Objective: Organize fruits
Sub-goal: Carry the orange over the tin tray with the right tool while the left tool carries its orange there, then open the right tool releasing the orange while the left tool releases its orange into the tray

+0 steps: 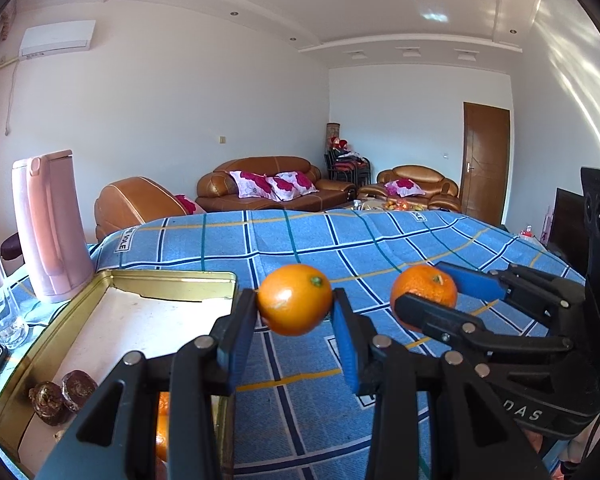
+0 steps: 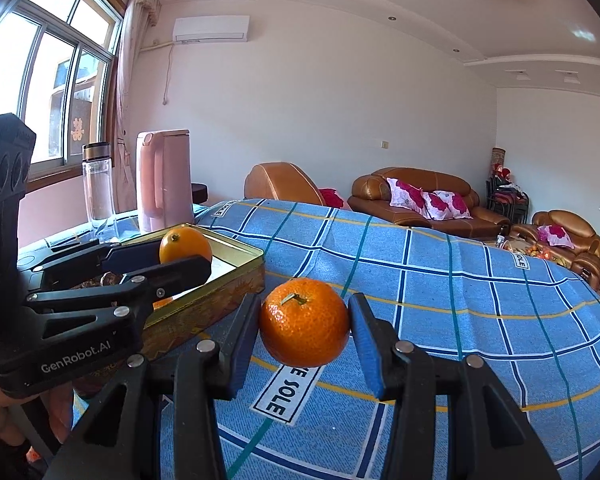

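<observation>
Left tongs (image 1: pixel 294 300) pinch a smooth orange (image 1: pixel 295 299) aloft beside the gold tin (image 1: pixel 172 278); right tongs (image 2: pixel 305 328) clamp a pebbly mandarin (image 2: pixel 304 322) above the checked worktop (image 2: pixel 480 280). Risk: round fruit held only at its sides could slip out and roll off. The two tongs, close together, may knock over the tin.

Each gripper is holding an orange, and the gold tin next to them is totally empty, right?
Not quite. Each gripper does hold an orange, but the tin isn't empty: the left wrist view shows two brown pieces inside it.

Smooth orange (image 1: pixel 295 299) stem up in left claw (image 1: pixel 295 312), pebbly orange (image 2: pixel 304 322) in right claw (image 2: pixel 305 330), above tablecloth
</observation>
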